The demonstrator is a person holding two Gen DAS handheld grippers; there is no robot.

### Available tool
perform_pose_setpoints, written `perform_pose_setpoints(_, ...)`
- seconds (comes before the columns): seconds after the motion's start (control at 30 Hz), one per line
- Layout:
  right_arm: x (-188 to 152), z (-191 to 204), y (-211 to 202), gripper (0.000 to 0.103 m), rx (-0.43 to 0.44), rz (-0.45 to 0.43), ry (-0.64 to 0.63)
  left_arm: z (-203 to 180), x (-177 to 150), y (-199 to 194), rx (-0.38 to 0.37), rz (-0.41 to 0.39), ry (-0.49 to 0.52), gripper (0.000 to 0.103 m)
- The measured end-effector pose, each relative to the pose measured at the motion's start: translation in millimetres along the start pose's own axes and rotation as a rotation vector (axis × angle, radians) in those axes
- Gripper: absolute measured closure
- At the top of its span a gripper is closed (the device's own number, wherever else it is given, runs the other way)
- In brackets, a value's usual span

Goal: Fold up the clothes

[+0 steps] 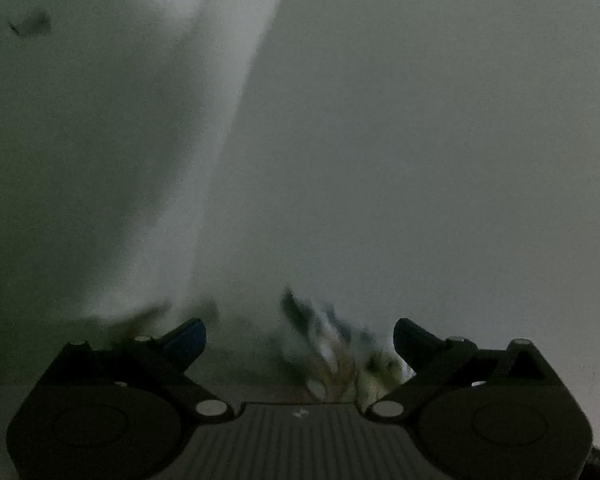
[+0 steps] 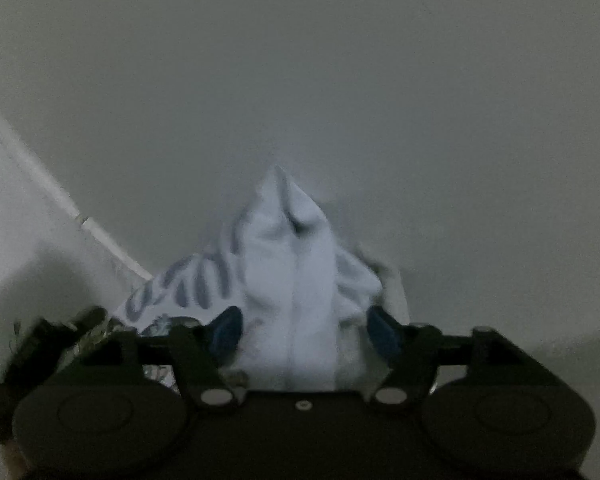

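Observation:
In the right wrist view a white garment with grey-blue print bunches up between my right gripper's blue-padded fingers. The jaws stand partly apart with the cloth filling the gap, so the grip looks held on the cloth. In the left wrist view my left gripper is wide open, its fingers far apart. A blurred patch of patterned cloth lies just in front of it, nearer the right finger. Both views are dim and motion-blurred.
A plain pale wall fills both views. A lighter vertical band, perhaps a wall corner, runs up the left wrist view. A white cable or trim slants along the wall at the left of the right wrist view.

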State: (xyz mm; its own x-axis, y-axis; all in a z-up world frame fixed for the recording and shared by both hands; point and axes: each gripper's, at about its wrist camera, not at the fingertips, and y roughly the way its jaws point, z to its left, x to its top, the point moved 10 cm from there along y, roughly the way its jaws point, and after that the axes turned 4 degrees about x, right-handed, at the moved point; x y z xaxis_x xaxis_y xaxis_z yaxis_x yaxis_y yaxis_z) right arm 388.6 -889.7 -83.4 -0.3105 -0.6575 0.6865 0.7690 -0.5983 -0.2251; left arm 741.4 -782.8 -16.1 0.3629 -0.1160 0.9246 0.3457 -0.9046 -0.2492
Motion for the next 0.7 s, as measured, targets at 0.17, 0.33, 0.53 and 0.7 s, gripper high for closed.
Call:
perform_pose_setpoints(0.17,1.8,1.4,6.3,0.074,0.024,0.053,-0.037,26.5,-30.0,10.7,0.064,0.131,-0.106,0.042)
perform_pose_setpoints(0.33,-6.5,-6.1,19.0,0.078,0.006,0.083,0.002,36.4,-29.6,9.9,0.136,0.139,-0.138,0.095)
perform_pose_setpoints(0.53,-3.8,4.5,2.9,0.050,-0.029,0.103,-0.097,47.9,-29.0,7.2,0.220,0.147,-0.180,0.083)
perform_pose_setpoints(0.7,8.8,40.3,-24.4,0.015,0.012,0.051,-0.277,51.9,-25.1,-11.9,0.304,0.059,-0.124,0.031)
